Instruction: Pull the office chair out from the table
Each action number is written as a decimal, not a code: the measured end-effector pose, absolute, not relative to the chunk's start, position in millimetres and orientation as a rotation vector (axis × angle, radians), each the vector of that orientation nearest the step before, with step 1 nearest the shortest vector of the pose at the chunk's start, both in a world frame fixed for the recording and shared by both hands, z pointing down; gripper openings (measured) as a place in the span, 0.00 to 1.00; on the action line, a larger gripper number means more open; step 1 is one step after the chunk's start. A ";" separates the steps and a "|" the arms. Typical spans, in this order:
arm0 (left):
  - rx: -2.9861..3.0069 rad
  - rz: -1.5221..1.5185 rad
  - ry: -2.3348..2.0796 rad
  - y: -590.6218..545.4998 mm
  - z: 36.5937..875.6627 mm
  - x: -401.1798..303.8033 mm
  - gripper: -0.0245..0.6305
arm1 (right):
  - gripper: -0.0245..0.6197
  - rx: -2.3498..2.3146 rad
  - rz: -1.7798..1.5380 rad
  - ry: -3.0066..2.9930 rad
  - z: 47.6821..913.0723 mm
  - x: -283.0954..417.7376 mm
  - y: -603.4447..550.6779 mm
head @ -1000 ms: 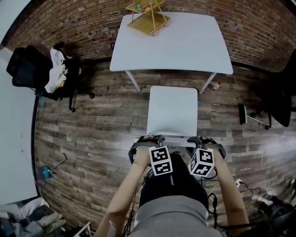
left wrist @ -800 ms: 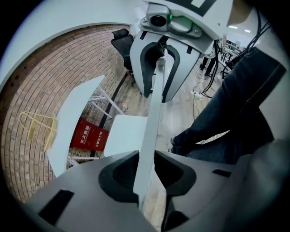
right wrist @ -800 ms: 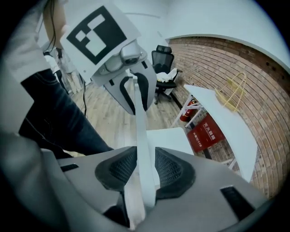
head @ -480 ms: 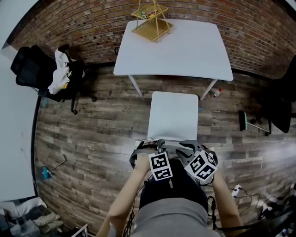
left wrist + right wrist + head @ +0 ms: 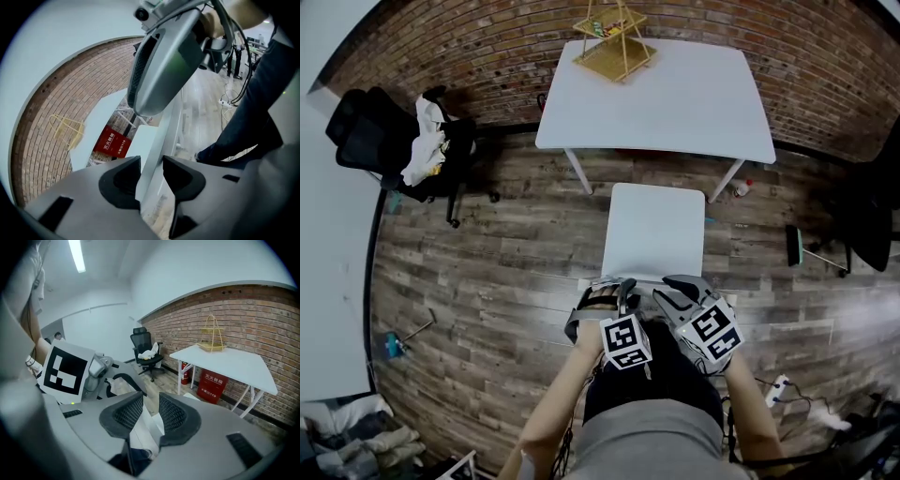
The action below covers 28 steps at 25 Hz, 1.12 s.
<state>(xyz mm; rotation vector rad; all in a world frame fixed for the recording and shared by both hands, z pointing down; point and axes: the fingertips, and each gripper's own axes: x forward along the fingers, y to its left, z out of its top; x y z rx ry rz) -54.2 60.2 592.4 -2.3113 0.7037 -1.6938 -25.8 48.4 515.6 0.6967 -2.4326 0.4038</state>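
1. Person's arms and dark trousers [image 5: 652, 375]: nearest the camera, standing just behind the chair.
2. Left gripper [image 5: 151, 160]: pointed steeply down over the left part of the chair's back rail [image 5: 161, 129]. Jaws opening; the white rail runs between them and the pads no longer clamp it.
3. Right gripper [image 5: 151, 398]: just right of the left one, rolled over and tilted less steeply. Jaws closing but apart. Floor shows through the upper gap and a white chair edge lower down, and no pad presses on anything.
4. White chair [image 5: 654, 230]: centre of the scene, with its back on the near side under the grippers. The seat stands clear of the table, with a strip of floor between its far edge and the table's near edge.
5. Wood-plank floor [image 5: 487, 272]: cables [image 5: 787, 384] at near right, a long-handled brush [image 5: 802, 246] at right.
6. Black office chair [image 5: 384, 141]: far left, with a white cloth [image 5: 420, 145] draped on it.
7. White table [image 5: 675, 94]: beyond the white chair, against the wall.
8. Yellow wire basket [image 5: 614, 42]: on the table's far left corner.
9. Red box [image 5: 211, 383]: on the floor under the table.
10. Brick wall [image 5: 441, 47]: farthest.
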 end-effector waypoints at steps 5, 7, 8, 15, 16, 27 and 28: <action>-2.476 -1.490 0.908 61.6 557.3 -48.8 0.26 | 0.21 0.754 0.468 -2.493 503.4 -24.3 43.2; -2.539 -1.405 1.009 56.6 543.6 -49.6 0.25 | 0.19 0.808 0.494 -2.528 493.2 -23.5 38.1; -2.584 -1.353 1.065 52.8 536.8 -49.8 0.23 | 0.18 0.848 0.492 -2.541 486.5 -22.4 34.7; -2.908 -0.853 1.465 11.7 477.4 -54.3 0.08 | 0.08 1.111 0.405 -2.620 439.9 -16.1 12.3; -2.942 -0.757 1.494 5.8 465.0 -54.1 0.08 | 0.07 1.140 0.391 -2.630 434.3 -15.1 9.2; -2.786 -0.317 1.710 -29.7 375.7 -48.9 0.06 | 0.06 1.574 0.248 -2.641 373.6 7.9 -19.1; -2.768 -0.309 1.724 -29.5 373.4 -48.8 0.06 | 0.06 1.599 0.243 -2.638 371.4 9.8 -20.3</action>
